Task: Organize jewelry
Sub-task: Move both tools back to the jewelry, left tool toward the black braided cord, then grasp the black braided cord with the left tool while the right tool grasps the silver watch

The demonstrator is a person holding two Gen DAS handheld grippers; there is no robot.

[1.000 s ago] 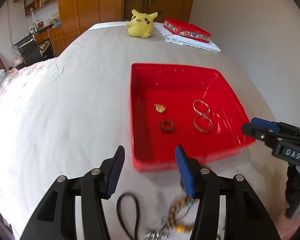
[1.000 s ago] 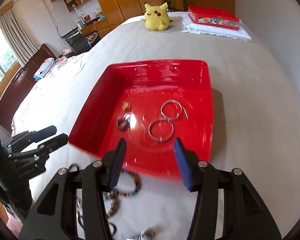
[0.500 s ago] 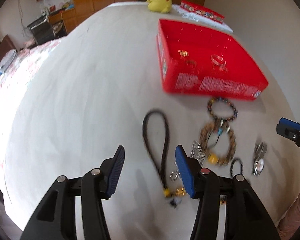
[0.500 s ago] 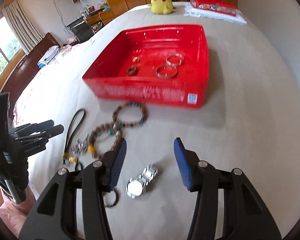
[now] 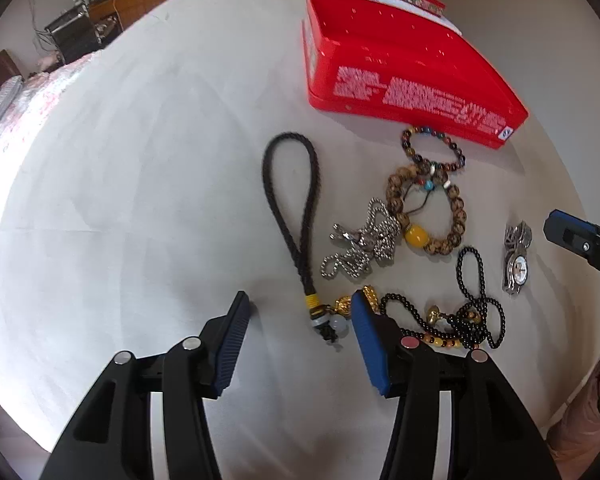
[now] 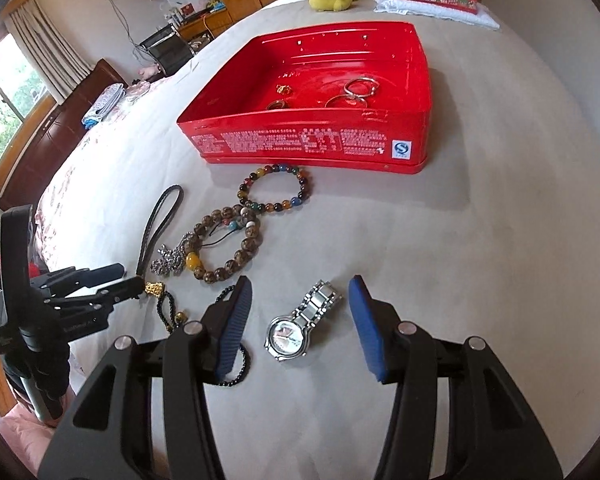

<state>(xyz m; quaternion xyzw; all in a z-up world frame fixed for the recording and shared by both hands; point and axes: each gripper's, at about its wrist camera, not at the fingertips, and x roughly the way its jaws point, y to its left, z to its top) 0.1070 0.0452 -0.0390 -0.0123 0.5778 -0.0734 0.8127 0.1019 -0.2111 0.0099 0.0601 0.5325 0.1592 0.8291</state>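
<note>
Hovering, right gripper [image 6: 298,322] jaws apart, wristwatch [image 6: 300,326] lying between them, unclamped. Lower squarely; clamp across the case. Left gripper [image 5: 300,340] apart, empty.

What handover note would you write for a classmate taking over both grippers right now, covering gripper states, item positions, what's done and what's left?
Left gripper: open, empty, above the black cord lanyard.
Right gripper: open, empty, framing the silver watch without touching it.
Done: two silver bangles, a dark ring and a small gold piece lie in the red tin.
Left on the bedsheet before the tin: the multicoloured bead bracelet, wooden bead bracelet, silver chain, black bead necklace, lanyard and watch.
</note>
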